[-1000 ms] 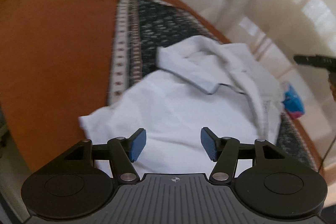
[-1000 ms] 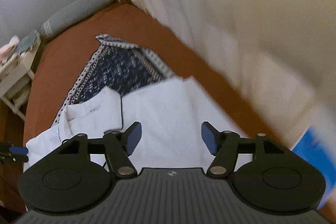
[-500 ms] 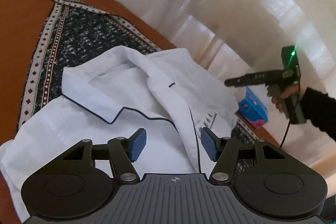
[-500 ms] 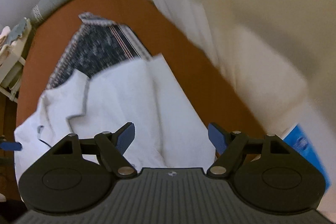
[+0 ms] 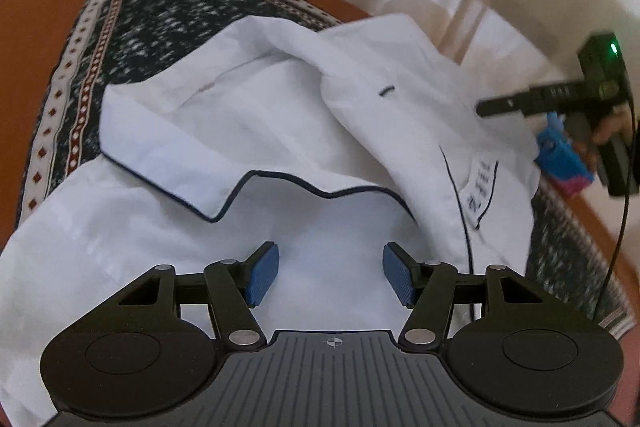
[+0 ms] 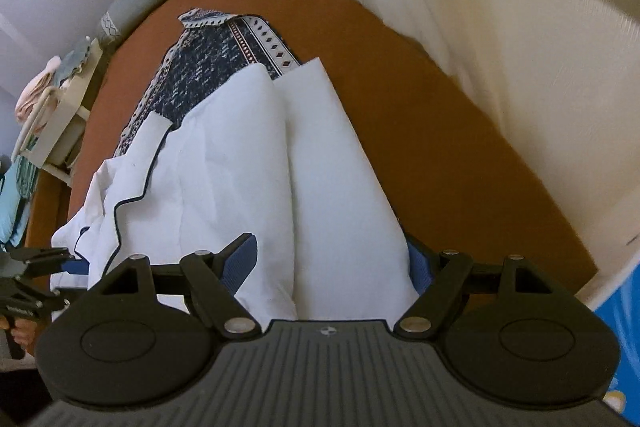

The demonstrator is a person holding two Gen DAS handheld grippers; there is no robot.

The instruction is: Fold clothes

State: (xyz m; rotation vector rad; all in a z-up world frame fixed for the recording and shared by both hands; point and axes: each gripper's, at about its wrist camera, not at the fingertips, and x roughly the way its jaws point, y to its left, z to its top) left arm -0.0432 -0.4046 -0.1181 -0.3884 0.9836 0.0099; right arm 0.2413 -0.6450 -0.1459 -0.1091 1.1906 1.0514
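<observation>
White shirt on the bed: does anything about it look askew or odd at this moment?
The white shirt lies rumpled, not flat: its dark-piped collar is splayed open and one front panel is bunched diagonally across the other. It also overhangs the patterned cloth beneath. No stain or tear shows. Both grippers are open above it.
</observation>
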